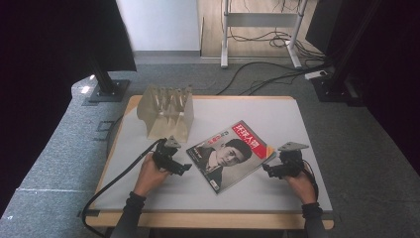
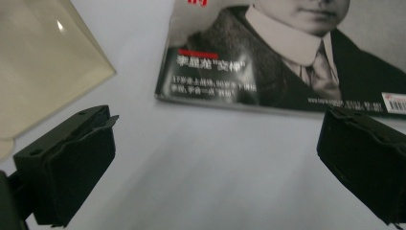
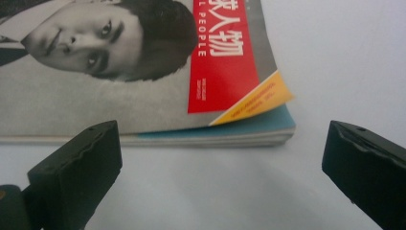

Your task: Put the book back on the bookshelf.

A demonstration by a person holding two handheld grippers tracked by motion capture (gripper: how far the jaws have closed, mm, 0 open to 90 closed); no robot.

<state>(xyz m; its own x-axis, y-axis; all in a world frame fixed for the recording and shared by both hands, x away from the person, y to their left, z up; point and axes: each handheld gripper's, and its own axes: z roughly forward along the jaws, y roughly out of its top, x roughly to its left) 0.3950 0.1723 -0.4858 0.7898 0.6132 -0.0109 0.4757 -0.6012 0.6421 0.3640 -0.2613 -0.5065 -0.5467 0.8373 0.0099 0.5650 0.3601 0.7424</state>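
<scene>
Flanking the magazine (image 1: 230, 155), which lies flat at table (image 1: 297, 119) center: left gripper (image 1: 182, 168) and right gripper (image 1: 267, 171), jaws spread wide, holding nothing, each near a mag edge. Rack (image 1: 166, 113) sits behind-left.

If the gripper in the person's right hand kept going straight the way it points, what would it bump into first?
Most likely the magazine with the black-and-white portrait cover: the right gripper, jaws wide open, faces its page edge near the red-and-yellow corner, with bare grey table between them. Depth is hard to judge.
</scene>
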